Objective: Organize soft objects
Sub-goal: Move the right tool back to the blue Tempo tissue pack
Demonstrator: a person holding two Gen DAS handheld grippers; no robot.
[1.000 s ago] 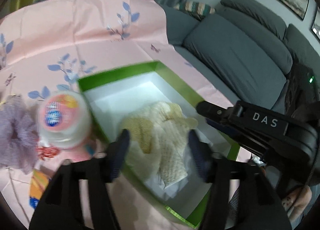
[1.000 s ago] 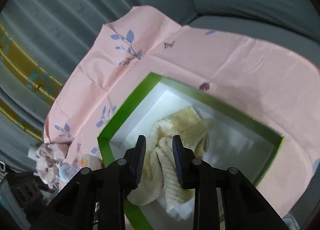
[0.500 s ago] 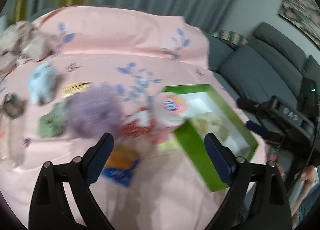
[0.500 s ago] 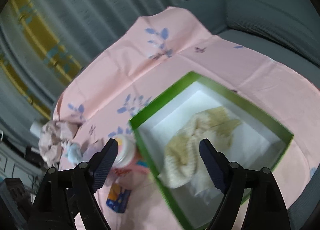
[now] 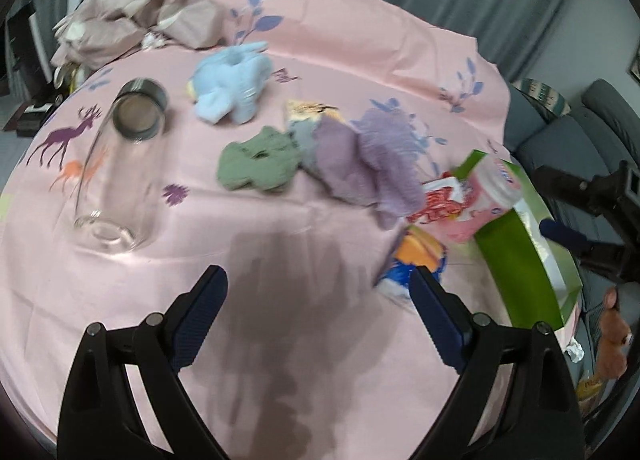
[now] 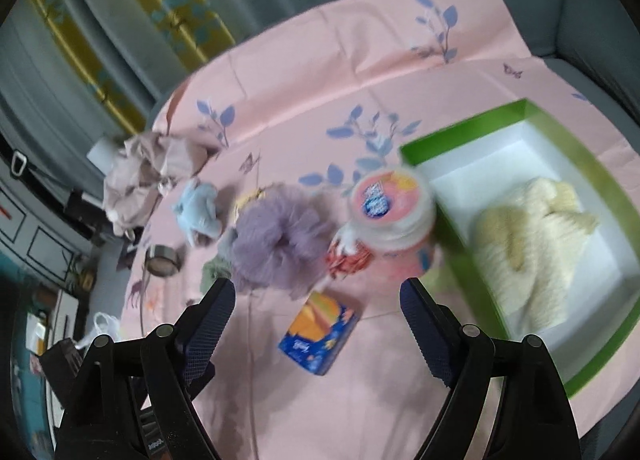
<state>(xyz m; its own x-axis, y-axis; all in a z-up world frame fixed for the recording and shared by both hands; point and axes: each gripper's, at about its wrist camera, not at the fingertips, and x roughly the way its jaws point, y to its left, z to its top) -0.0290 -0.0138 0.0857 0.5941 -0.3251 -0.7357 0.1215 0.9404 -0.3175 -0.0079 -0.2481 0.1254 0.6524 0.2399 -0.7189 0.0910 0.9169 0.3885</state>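
Cream knit cloth [image 6: 532, 236], ribbed and crumpled, lies inside green-walled white box [image 6: 460, 140] at the worktop's right edge, fluffy lilac scrunchie [image 6: 280, 236] outside, both grippers' fingers [image 5: 200, 308] released, empty.

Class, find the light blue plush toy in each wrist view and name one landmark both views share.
Left wrist: light blue plush toy upper centre-left, right of the lying glass jar.
Right wrist: left of centre, left of the purple scrunchie.
Shared landmark: green box.
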